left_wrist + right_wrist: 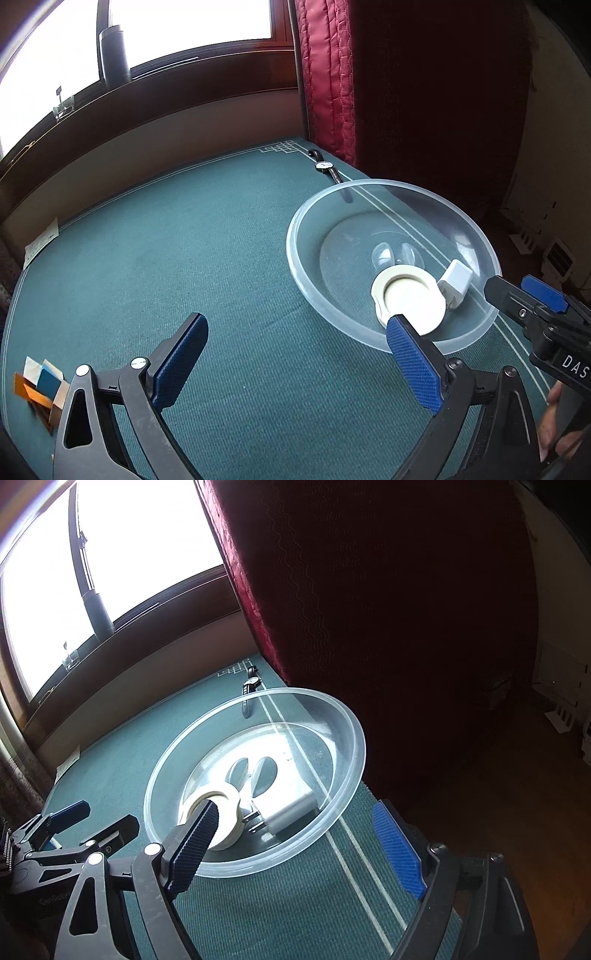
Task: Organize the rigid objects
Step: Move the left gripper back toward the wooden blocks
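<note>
A home room: green carpet (184, 258), red quilted curtain (325, 74), window sill (166, 85).

White letters "DAS" stand on the black body of the right gripper (517, 295), cut off at the picture's edge; nothing else reads clearly.

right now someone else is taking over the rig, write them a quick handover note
Left gripper: open, empty, fingers wide over the green mat.
Right gripper: open, empty, at the near rim of the clear bowl.
Done: tape roll and white charger plug lie in the bowl.
Left: wristwatch on the mat behind the bowl; coloured blocks at the mat's near left edge.
</note>
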